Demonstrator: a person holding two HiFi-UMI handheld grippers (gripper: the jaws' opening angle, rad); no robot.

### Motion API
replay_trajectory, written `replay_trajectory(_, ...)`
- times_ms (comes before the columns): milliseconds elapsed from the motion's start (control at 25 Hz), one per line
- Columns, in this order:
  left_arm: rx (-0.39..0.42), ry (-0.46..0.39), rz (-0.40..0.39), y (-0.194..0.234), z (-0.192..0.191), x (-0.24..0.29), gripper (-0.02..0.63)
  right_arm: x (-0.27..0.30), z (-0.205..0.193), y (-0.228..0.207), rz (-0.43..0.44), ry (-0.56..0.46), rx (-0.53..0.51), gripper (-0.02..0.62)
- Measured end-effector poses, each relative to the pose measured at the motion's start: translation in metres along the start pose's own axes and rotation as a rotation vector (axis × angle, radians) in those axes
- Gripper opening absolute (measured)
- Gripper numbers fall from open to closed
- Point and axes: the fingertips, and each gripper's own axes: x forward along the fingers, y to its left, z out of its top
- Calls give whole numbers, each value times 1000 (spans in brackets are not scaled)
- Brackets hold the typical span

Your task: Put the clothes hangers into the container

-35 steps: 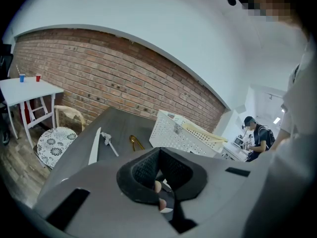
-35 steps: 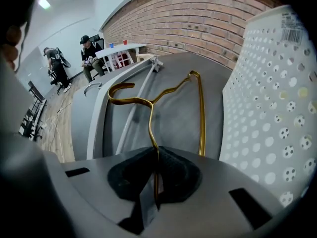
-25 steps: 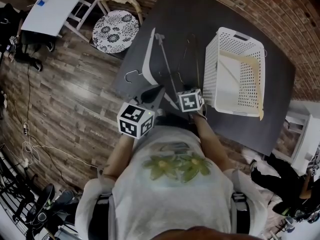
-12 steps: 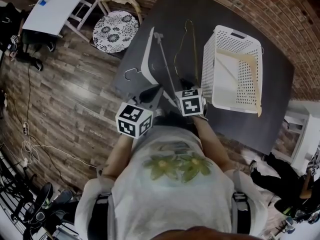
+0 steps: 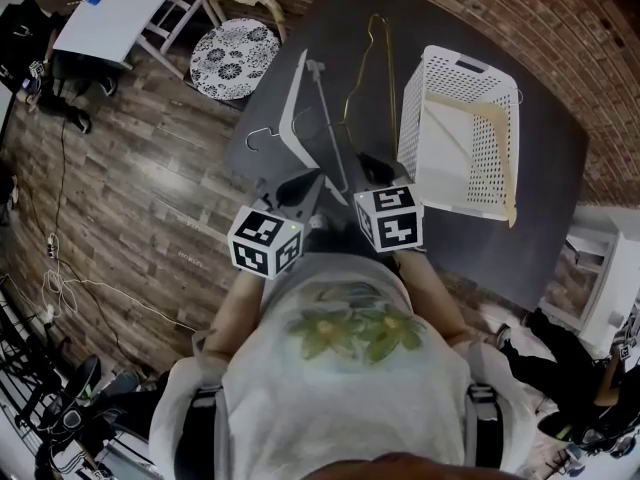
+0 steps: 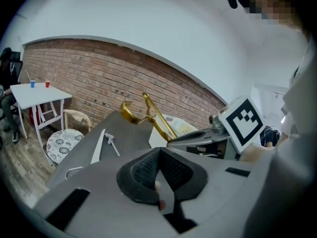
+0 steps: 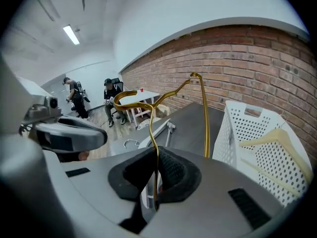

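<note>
Gold wire hanger (image 7: 204, 115): pinched in my right gripper's (image 7: 157, 162) closed jaws, held above the dark table (image 5: 540, 198), just left of the white container (image 5: 418, 133). Wooden hanger (image 7: 267, 137): inside the container. White hanger (image 5: 293, 118): flat, farther left. My left gripper (image 6: 159, 157): jaws together, empty.

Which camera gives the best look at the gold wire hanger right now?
The right gripper view: the gold wire hanger stands in the right gripper's shut jaws, hook and frame clear against the wall. The head view shows it thin and small; the left gripper view catches only its hook end.
</note>
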Motion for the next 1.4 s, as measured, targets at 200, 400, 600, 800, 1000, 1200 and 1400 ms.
replay_trajectory(200,4,-20,16,-16,5,-5,29,-36,17,3,17,-60,-28,40)
replay_trajectory(400,29,-61,17,-35,18,-5,29,-66,23,-6,2,-114,-51,40)
replay_trajectory(600,47,-92,-5,-64,29,6,29,-97,18,-27,-30,-129,-79,40)
replay_trajectory(800,60,-99,-31,-96,30,18,29,-128,9,-52,-58,-140,-93,40)
replay_trajectory(1000,67,-92,-52,-120,27,25,29,-151,-4,-71,-90,-138,-82,40)
replay_trajectory(1200,86,-86,-88,-144,27,37,29,-165,-20,-88,-124,-130,-71,40)
replay_trajectory(1400,107,-68,-120,-163,26,49,29,-176,-33,-106,-155,-115,-61,40)
